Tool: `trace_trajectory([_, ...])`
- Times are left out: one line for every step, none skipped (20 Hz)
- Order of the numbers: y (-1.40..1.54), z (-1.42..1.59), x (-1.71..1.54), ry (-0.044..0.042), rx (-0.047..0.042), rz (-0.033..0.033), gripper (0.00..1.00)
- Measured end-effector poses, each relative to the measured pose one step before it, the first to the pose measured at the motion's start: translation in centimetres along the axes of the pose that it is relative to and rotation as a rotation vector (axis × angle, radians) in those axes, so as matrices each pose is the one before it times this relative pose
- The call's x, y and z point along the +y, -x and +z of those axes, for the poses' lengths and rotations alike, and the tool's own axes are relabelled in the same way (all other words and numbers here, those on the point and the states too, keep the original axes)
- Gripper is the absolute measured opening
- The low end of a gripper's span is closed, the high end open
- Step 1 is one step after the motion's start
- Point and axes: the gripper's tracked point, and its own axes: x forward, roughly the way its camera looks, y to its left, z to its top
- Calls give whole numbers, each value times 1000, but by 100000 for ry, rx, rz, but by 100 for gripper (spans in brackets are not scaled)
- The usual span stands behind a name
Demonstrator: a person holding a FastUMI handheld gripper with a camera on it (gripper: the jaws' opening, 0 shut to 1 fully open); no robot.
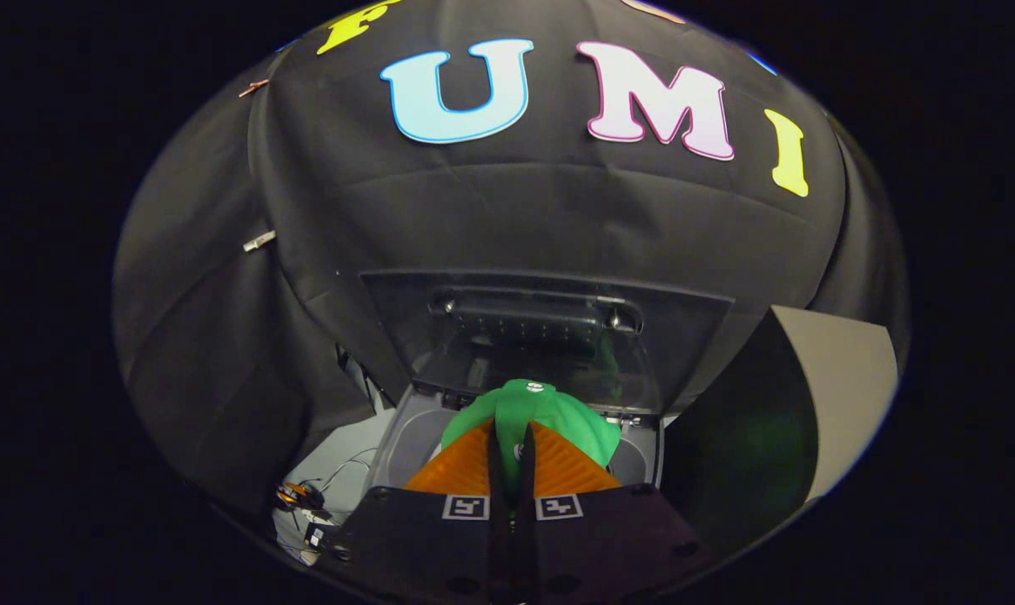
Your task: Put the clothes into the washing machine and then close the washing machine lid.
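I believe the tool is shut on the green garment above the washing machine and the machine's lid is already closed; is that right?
Not quite: the lid is open, standing upright behind the washing machine opening, as the gripper view shows. The rest holds: the tool is shut on the green garment above the machine.

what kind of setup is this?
Likely a staged booth, not a real laundry room: black cloth wall behind a top-load washer with its lid up. The gripper, jaws shut on a green garment, is above it.
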Motion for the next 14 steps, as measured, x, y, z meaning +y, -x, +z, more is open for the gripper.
trace_trajectory([-1365, -664, -93, 124, 62, 107, 6])
trace_trajectory([-1120, -786, -176, 584, 130, -361, 6])
trace_trajectory([-1124, -612, -215, 776, 65, -642, 7])
trace_trajectory([-862, -738, -183, 467, 325, -549, 7])
trace_trajectory([-1055, -1009, 134, -240, 836, 493, 8])
trace_trajectory([-1048, -915, -25, -558, 981, 433, 9])
trace_trajectory([-790, -640, -170, 434, 736, -301, 11])
trace_trajectory([-803, -649, -252, 731, 383, -742, 15])
trace_trajectory([-92, -328, -259, 1579, 29, -1006, 23])
trace_trajectory([-322, -300, -200, 2322, -817, -1530, 42])
trace_trajectory([74, -258, -65, 2212, -1283, -479, 61])
trace_trajectory([363, -154, 182, 1914, -1156, 370, 80])
trace_trajectory([316, -12, -66, 564, -1532, -953, 99])
trace_trajectory([242, 41, 132, -1, -1457, 483, 99])
